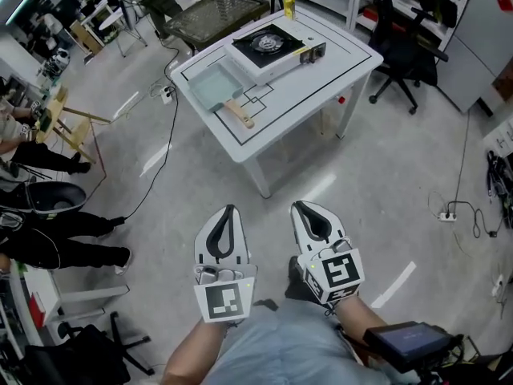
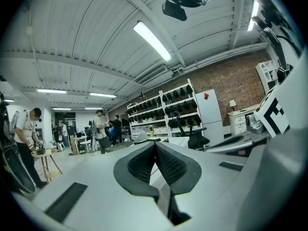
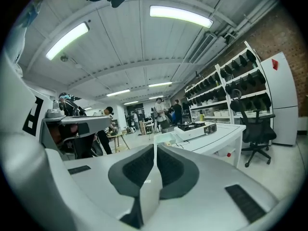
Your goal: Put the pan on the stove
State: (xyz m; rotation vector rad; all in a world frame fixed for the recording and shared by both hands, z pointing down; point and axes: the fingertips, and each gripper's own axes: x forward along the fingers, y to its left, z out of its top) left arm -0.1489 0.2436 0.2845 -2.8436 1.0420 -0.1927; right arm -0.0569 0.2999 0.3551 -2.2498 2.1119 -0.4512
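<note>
A pale blue square pan [image 1: 215, 86] with a wooden handle [image 1: 240, 115] lies on the white table [image 1: 276, 123], just left of a white portable gas stove [image 1: 273, 49]. In the right gripper view the stove [image 3: 195, 127] and the pan [image 3: 164, 137] show far ahead on the table. My left gripper [image 1: 231, 209] and right gripper [image 1: 300, 205] hang side by side over the floor, well short of the table. Both are shut with nothing between the jaws. In the left gripper view the left gripper [image 2: 155, 144] points level, its jaws pressed together, and the table is mostly hidden behind them.
A yellow bottle [image 1: 288, 3] stands at the table's far edge, a mesh tray [image 1: 215, 14] behind it. A black office chair [image 1: 398, 50] sits right of the table, cables [image 1: 164, 135] trail over the floor at left. People and a wooden stool [image 1: 70, 123] occupy the left side.
</note>
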